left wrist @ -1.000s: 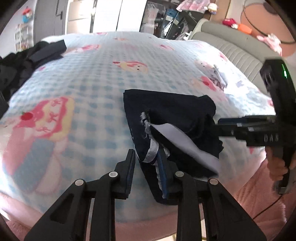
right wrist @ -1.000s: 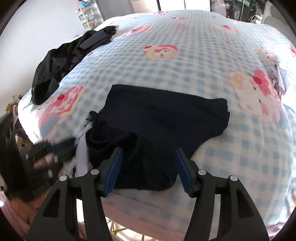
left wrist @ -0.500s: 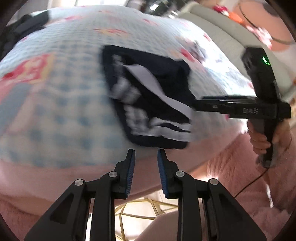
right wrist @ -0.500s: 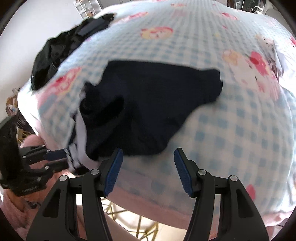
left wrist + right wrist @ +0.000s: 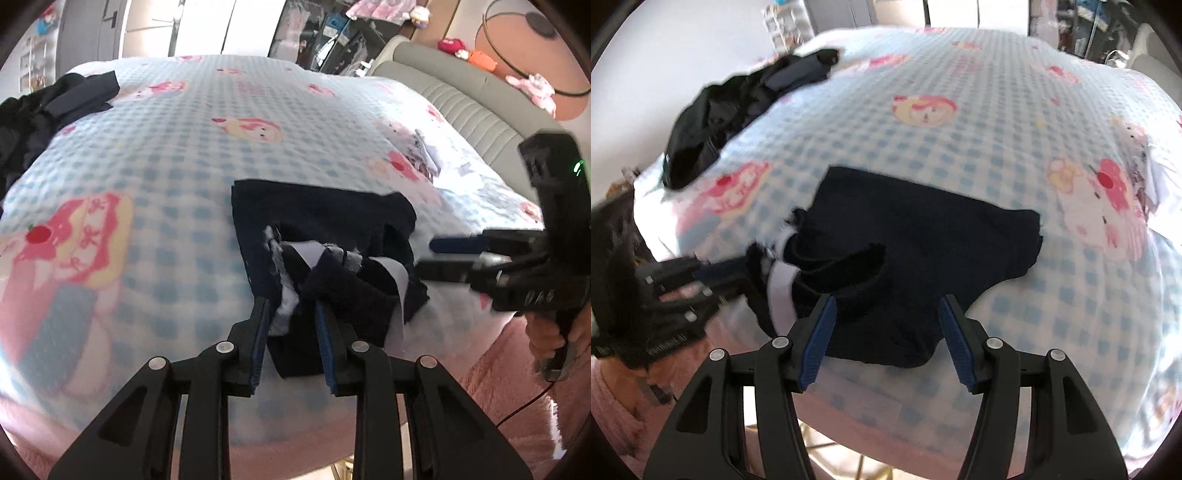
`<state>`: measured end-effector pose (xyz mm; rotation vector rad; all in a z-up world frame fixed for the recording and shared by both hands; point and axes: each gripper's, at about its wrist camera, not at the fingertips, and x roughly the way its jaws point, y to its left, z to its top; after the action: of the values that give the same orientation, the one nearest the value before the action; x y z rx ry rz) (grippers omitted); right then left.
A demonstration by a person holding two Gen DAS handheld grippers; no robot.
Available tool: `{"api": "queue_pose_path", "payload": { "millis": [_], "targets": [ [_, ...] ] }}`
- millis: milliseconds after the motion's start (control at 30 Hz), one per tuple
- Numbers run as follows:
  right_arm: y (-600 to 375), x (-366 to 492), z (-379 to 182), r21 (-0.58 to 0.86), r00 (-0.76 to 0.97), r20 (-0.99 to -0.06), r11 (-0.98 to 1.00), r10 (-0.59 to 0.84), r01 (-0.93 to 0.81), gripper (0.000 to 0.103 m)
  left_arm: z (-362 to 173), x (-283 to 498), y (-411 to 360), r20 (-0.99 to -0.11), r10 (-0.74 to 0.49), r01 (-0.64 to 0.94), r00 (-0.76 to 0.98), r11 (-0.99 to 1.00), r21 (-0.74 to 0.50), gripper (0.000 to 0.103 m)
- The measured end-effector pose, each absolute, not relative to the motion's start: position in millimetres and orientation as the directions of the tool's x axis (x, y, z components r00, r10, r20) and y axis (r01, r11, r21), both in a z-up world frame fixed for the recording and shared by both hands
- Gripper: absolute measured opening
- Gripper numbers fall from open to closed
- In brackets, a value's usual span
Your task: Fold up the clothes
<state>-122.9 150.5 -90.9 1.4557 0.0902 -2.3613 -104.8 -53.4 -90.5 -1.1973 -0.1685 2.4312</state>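
1. near the front edge of the bed (image 5: 184, 155): dark navy garment (image 5: 923, 236) lies mostly flat on the checked blanket; its near-left corner is bunched, white lining showing.
2. left gripper (image 5: 291, 317): jaws have just been opening; the bunched white-and-navy edge sits between them, pads apparently not pressing. read as released or about to re-grip.
3. right gripper (image 5: 886, 332): jaws wide, hanging over the near hem, nothing held.
4. step in hand (judgement): a fold at the near-left corner, being set down or re-gripped; the garment is partly folded, not tidy.
5. next move calls for: a clean pinch on one layer of the bunched edge, the right gripper taking the hem beside it, then carrying both across evenly.
6. pile of dark clothes (image 5: 738, 107) waits at the far-left, well apart.
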Motion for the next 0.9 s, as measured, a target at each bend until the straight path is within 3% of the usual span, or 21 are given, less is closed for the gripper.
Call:
{"api": "queue_pose_path", "payload": {
  "millis": [33,67,267,467,667,800,833,867,900],
  "targets": [
    [148.2,-125.2,-95.8,0.121,-0.386,-0.885,-0.929,-0.260,0.349,0.059,-90.1,-107.1,-55.0,-0.726,0.426,-0.320,-0.541,-0.902,-0.291,0.041],
    [146.9,-125.2,-98.4,0.114,-0.382,-0.888,-0.928,-0.255,0.356,0.059,-89.8,-107.7,-55.3,-0.721,0.434,-0.333,-0.540,-0.897,-0.291,0.042],
    [140.5,-136.2,-111.7,0.132,-0.357,-0.880,-0.882,-0.314,0.451,0.059,-85.7,-109.8,-54.9,-0.690,0.477,-0.422,-0.544,-0.866,-0.266,0.042],
    [152.0,-175.2,-130.3,0.355,-0.322,-0.822,-0.865,-0.470,0.356,0.059,-89.0,-113.0,-51.3,-0.668,0.549,-0.487,-0.502,-0.818,-0.306,0.042],
    [167.9,-166.5,-120.5,0.300,-0.398,-0.821,-0.902,-0.410,0.310,0.059,-89.8,-97.1,-56.7,-0.618,0.632,-0.537,-0.467,-0.758,-0.369,0.042],
    [169.0,-163.4,-124.1,0.297,-0.366,-0.831,-0.890,-0.419,0.346,0.059,-95.1,-104.6,-39.4,-0.646,0.607,-0.536,-0.462,-0.772,-0.342,0.043],
    [167.3,-162.2,-123.7,0.308,-0.357,-0.827,-0.881,-0.435,0.360,0.059,-96.5,-106.5,-35.0,-0.653,0.601,-0.535,-0.461,-0.776,-0.335,0.033],
    [164.2,-161.4,-123.1,0.313,-0.353,-0.823,-0.873,-0.446,0.373,0.059,-98.5,-109.0,-35.4,-0.647,0.605,-0.520,-0.464,-0.777,-0.355,0.004],
    [160.6,-161.7,-123.0,0.306,-0.351,-0.825,-0.872,-0.443,0.382,0.059,-96.9,-109.3,-38.9,-0.637,0.599,-0.501,-0.484,-0.787,-0.359,0.005]
  ]
}}
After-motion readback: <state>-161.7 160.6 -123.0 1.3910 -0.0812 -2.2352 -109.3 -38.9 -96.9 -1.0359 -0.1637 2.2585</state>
